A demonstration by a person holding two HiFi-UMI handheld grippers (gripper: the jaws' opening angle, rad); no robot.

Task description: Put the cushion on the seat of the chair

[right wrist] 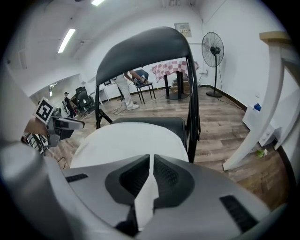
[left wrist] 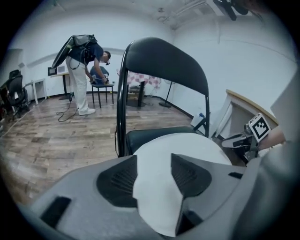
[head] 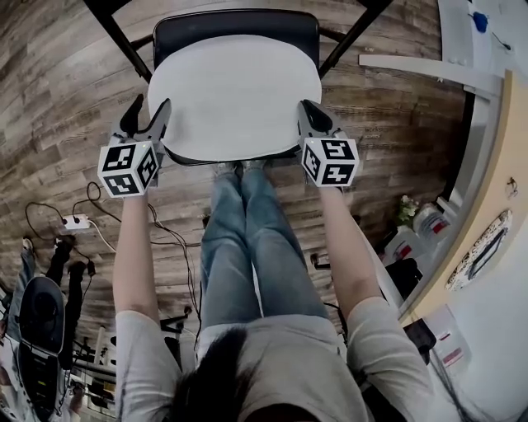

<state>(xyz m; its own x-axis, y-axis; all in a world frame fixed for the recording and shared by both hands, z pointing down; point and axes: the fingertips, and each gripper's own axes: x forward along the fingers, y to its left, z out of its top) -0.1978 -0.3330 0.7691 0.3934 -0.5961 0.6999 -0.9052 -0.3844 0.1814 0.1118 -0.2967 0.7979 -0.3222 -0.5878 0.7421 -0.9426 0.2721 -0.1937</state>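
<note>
A white round cushion (head: 235, 95) lies on the seat of the black folding chair (head: 235, 25). My left gripper (head: 148, 115) is at the cushion's left edge. In the left gripper view its jaws stand wide apart, and the cushion's (left wrist: 183, 150) rim lies loosely between them at my left gripper (left wrist: 152, 176). My right gripper (head: 312, 115) is at the cushion's right edge. In the right gripper view my right gripper (right wrist: 151, 176) is shut on a pinched fold of the cushion (right wrist: 126, 140). The chair back (left wrist: 164, 61) rises behind the cushion.
My legs in jeans (head: 247, 239) stand at the chair's front. A power strip (head: 76, 221) with cables lies on the wood floor at left. A white table (head: 429, 70) stands at right. A person (left wrist: 86, 70) bends over another chair far back. A fan (right wrist: 213, 49) stands by the wall.
</note>
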